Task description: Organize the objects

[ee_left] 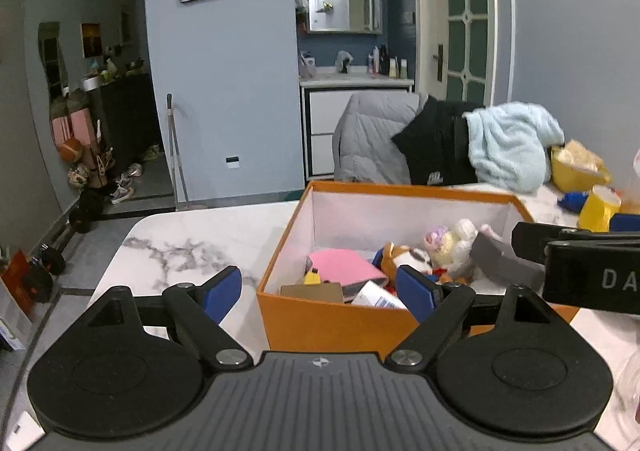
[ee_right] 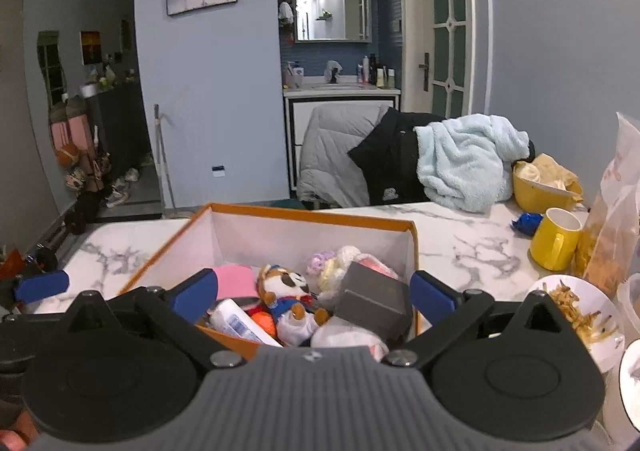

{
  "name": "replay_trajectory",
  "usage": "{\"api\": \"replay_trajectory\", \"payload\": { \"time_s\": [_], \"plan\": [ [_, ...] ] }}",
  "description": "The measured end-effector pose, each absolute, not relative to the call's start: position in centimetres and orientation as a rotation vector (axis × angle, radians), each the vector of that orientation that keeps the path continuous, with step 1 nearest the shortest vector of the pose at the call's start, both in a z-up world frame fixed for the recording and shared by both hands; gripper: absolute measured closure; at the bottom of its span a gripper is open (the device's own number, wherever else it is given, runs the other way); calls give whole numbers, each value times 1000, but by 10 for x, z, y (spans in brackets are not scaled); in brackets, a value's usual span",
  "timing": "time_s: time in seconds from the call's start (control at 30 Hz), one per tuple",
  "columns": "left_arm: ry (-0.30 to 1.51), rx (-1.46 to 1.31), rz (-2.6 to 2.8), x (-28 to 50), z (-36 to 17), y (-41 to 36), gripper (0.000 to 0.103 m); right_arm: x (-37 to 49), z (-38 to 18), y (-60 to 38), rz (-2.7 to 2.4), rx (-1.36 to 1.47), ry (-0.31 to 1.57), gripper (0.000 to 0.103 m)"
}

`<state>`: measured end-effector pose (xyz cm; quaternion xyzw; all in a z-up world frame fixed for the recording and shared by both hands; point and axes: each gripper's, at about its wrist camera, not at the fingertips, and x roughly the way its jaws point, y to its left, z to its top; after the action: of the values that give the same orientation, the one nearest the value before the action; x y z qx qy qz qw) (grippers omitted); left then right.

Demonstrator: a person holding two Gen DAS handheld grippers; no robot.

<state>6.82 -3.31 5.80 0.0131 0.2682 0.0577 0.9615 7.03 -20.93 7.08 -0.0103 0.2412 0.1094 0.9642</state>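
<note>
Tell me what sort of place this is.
Most likely a lived-in home, a dining corner. A marble table carries a yellow mug and a plate of food scraps, jackets hang over a chair, and a washbasin with mirror sits in the alcove behind.

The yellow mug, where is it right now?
In the right wrist view, the yellow mug stands on the marble table, right of the orange box, beside the snack bag.

Both grippers, left gripper (ee_left: 320,293) and right gripper (ee_right: 314,297), share black linkages, silver pivot screws, blue-padded jaws and ribbed grey housings.
</note>
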Motion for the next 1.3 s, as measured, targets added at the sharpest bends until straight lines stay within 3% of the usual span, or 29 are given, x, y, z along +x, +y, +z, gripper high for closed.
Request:
{"api": "replay_trajectory", "payload": {
  "time_s": [0.47, 1.3],
  "plan": [
    [725, -6, 92, 80, 36, -39, 4, 88, 42, -209, 165, 2, 638, 1],
    [734, 17, 83, 74, 36, -43, 4, 87, 36, -208, 155, -3, 681, 1]
  ]
}}
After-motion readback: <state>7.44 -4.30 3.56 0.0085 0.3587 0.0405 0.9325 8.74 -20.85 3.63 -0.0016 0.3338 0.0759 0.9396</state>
